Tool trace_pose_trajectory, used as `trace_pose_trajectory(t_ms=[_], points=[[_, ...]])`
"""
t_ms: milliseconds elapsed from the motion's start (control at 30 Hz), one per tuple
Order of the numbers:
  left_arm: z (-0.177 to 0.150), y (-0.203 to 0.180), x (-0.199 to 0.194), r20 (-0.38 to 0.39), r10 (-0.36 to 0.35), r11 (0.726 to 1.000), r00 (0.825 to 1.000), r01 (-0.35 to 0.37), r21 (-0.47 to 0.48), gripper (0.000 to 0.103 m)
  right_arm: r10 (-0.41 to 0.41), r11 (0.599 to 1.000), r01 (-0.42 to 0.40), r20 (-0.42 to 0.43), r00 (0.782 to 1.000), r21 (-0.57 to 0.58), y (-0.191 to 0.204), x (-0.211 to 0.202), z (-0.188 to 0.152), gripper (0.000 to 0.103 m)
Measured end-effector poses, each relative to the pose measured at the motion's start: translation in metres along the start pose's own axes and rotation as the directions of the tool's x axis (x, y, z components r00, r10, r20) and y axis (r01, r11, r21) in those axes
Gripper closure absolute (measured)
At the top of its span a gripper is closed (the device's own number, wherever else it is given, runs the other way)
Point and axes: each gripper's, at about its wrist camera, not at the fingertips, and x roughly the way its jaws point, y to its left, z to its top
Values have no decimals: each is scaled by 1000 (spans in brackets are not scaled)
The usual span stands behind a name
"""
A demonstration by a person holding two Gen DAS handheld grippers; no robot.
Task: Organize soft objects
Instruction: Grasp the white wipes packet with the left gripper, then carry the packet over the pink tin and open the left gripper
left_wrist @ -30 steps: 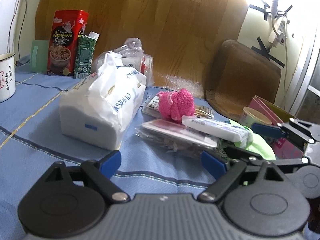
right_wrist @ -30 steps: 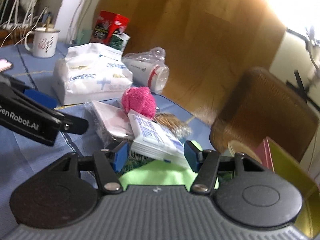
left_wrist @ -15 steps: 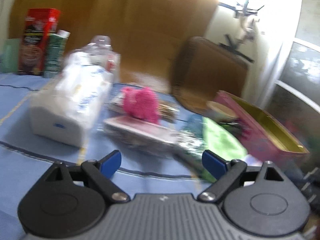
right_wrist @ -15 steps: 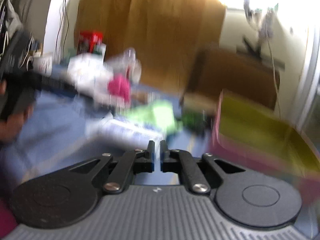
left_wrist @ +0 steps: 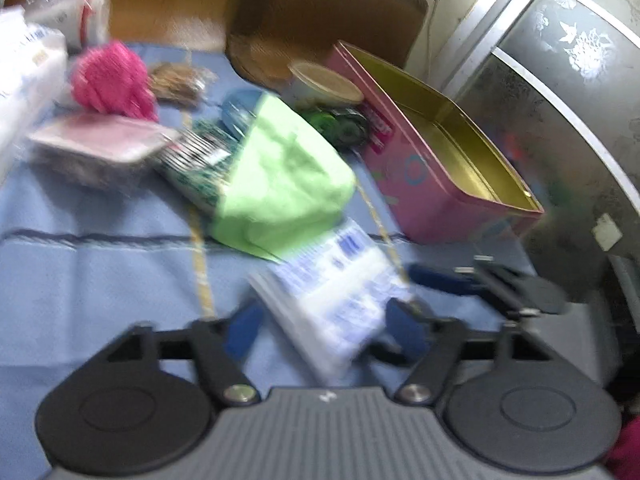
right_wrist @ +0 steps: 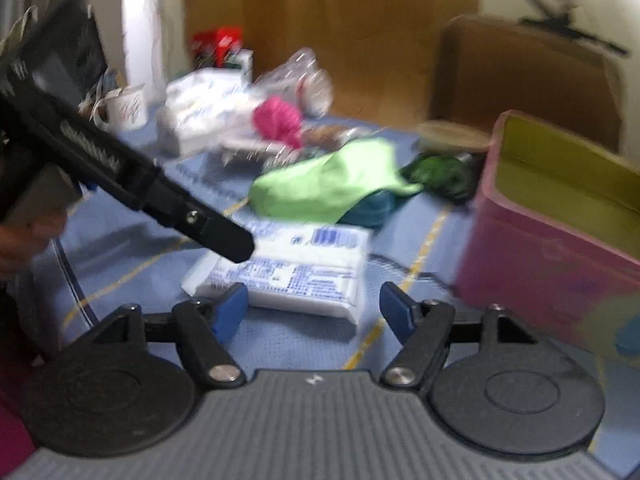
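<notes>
A white tissue pack (left_wrist: 336, 292) with blue print sits between the fingers of my left gripper (left_wrist: 324, 328). Its jaws are closing and the blue pads meet the pack's sides. In the right wrist view the tissue pack (right_wrist: 304, 264) rests on the blue cloth just ahead of my right gripper (right_wrist: 312, 312), whose jaws are opening with nothing between them. The left gripper's black fingers (right_wrist: 224, 236) reach in over the pack's left end. Behind lie a lime green cloth (left_wrist: 284, 176) (right_wrist: 332, 184) and a pink fluffy ball (left_wrist: 112, 80) (right_wrist: 278, 118).
An open pink tin (left_wrist: 416, 184) (right_wrist: 540, 264) with a gold inside stands at the right. A flat pink packet (left_wrist: 104, 140), a green printed packet (left_wrist: 200, 160), a lidded cup (left_wrist: 324, 84) and a big white bag (right_wrist: 200, 108) crowd the back. A brown chair (left_wrist: 320, 20) stands beyond.
My right gripper was shut half a second ago and now stands wide, with the tissue pack down on the table. My left gripper swung right and downward and narrowed around that pack.
</notes>
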Motion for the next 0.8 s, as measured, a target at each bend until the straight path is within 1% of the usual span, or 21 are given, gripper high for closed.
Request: trace_pose_trajectory(t_ms=[33,100,133,200,267,333,400,500,567,633,667,700,767,800], points=[[-1,-4,2,5,13,1000,1000,-13,11,44,3,1000,-3,16,1000,-14,3,3,-1,34],[-3,-14,1,20,72,996,997,-73,55,44,-1,999,2,31,1000,-32,10,3,-2,43],[-3,-18,2,27,97,993,995,-98,70,44,-19,999,21,46,999,-35,12,0,-3,52],[0,-27,-4,37,82,993,996,-85,84,45,-46,999,48,92,995,-23,13,-12,-5,53],[8,-40,-13,68,71,989,995,-79,122,45,-80,997,83,150,985,-11,13,-30,-5,55],[17,-57,-18,107,59,982,993,-76,170,45,-115,993,118,218,969,-1,12,-49,-1,56],[32,-76,-15,129,31,974,991,-59,219,45,-173,984,176,270,947,13,5,-66,4,56],[56,-104,7,148,-12,958,989,-31,286,45,-263,965,258,296,918,56,-18,-77,7,55],[69,-121,29,160,-43,945,986,-12,326,45,-329,944,312,290,899,105,-38,-80,8,55],[82,-133,53,157,-56,942,986,0,337,45,-385,922,354,270,883,157,-60,-80,9,54],[87,-138,66,149,-61,941,987,7,339,45,-424,904,388,247,871,181,-69,-78,9,51],[91,-142,77,137,-67,940,988,17,341,45,-470,879,432,228,853,201,-77,-75,9,50],[92,-146,92,131,-44,943,990,-2,332,45,-601,796,554,198,775,245,-90,-73,8,48],[91,-146,90,141,-37,945,989,-11,327,45,-631,770,580,190,752,265,-94,-75,7,48]])
